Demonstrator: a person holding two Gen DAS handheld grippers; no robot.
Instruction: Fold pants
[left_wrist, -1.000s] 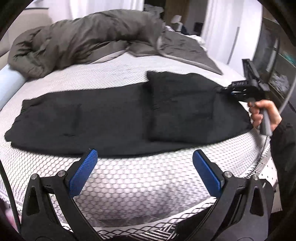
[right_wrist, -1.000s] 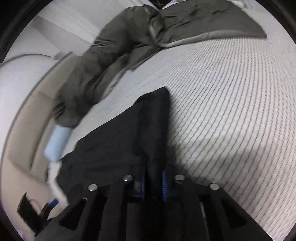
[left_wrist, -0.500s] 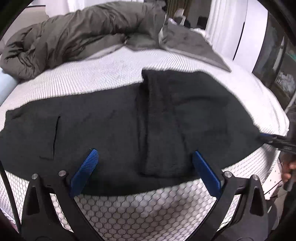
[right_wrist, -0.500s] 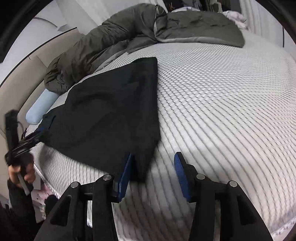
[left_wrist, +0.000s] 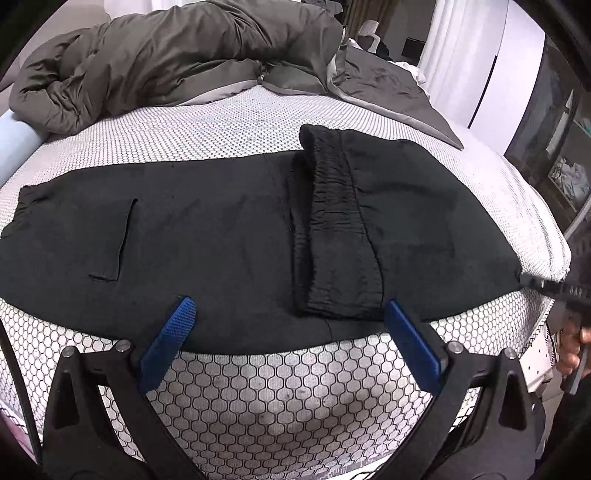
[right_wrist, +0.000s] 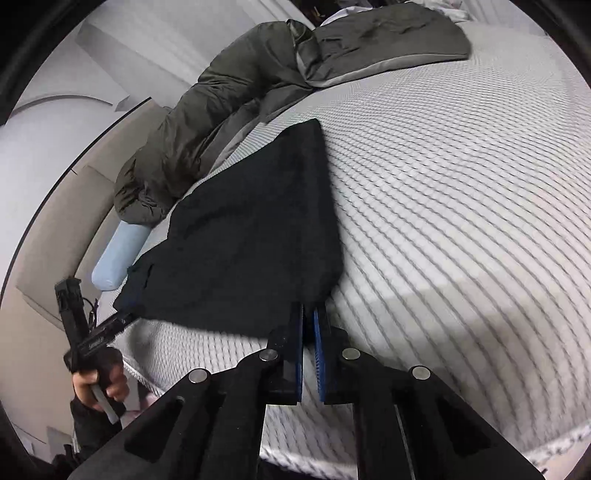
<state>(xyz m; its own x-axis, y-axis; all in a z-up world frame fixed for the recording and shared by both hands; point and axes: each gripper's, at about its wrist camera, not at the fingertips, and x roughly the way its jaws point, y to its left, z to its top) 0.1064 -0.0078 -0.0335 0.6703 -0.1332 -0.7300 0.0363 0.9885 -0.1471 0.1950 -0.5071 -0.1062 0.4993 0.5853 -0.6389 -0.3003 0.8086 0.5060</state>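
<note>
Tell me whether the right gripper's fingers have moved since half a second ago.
Yes. The right gripper was open beside the black pants corner; now its fingers have closed onto that corner at the mattress edge.

Black claw (left_wrist: 291, 332), blue pads (left_wrist: 168, 339)

Not much to read here tbh. Only lettering I can spot is some small pale print on the side of each gripper: on the right gripper (left_wrist: 532, 283) at the right edge of the left wrist view, and on the left gripper (right_wrist: 122, 317) in the right wrist view. Both are too tiny and blurry to make out.
</note>
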